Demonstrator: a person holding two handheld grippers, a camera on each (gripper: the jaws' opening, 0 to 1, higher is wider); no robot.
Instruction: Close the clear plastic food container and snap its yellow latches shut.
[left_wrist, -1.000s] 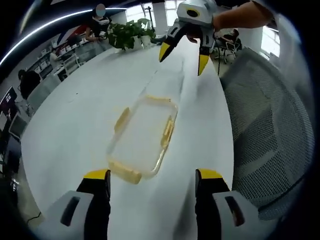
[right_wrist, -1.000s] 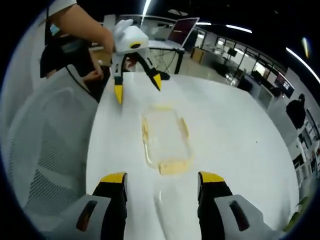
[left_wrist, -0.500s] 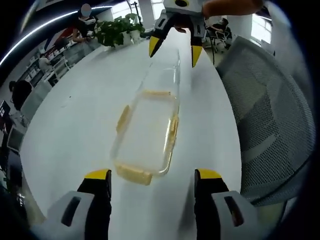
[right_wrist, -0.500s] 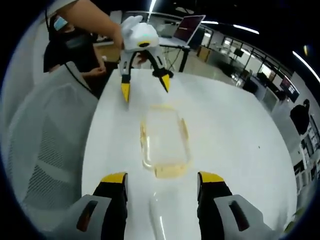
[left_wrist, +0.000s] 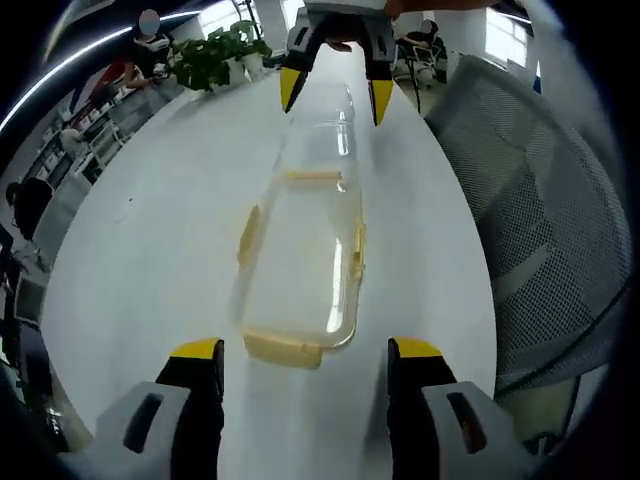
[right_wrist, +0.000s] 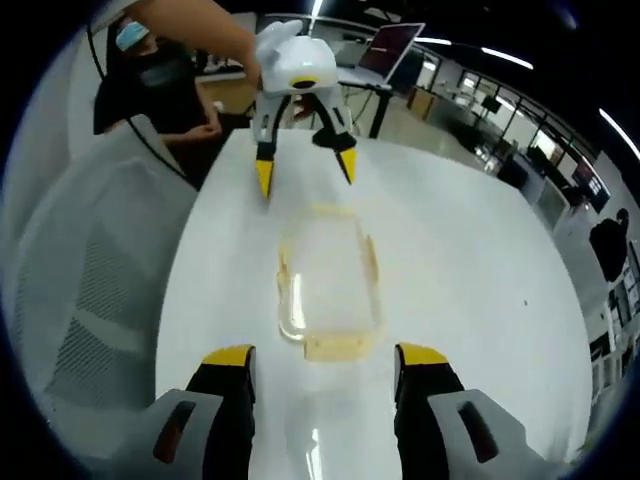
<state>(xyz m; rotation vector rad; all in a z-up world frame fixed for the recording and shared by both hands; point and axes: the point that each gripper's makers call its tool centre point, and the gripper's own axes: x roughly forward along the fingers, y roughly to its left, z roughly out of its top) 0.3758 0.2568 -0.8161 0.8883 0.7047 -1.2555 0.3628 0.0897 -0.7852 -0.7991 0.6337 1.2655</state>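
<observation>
A clear plastic container part (left_wrist: 300, 255) with yellow latches (left_wrist: 283, 349) on its sides lies flat on the white table (left_wrist: 140, 230). My left gripper (left_wrist: 305, 352) stands open just short of its near end. Beyond its far end lies a second clear piece (left_wrist: 328, 130), faint and hard to make out. Over that piece hangs my right gripper (left_wrist: 333, 95), open. From the right gripper view, the latched part (right_wrist: 328, 285) sits just ahead of the open right gripper (right_wrist: 325, 360), with the left gripper (right_wrist: 305, 172) open past its far end. Nothing is held.
A grey mesh chair (left_wrist: 540, 200) stands against the table's edge, also seen as the mesh chair (right_wrist: 90, 270). Potted plants (left_wrist: 210, 58) stand at the far end. A person (right_wrist: 150, 70) holds the left gripper. A laptop screen (right_wrist: 395, 50) stands behind.
Both grippers have closed in on the container from opposite ends, so it looks larger and nearer in each view. The container itself has stayed put. Both pairs of jaws remain open.
</observation>
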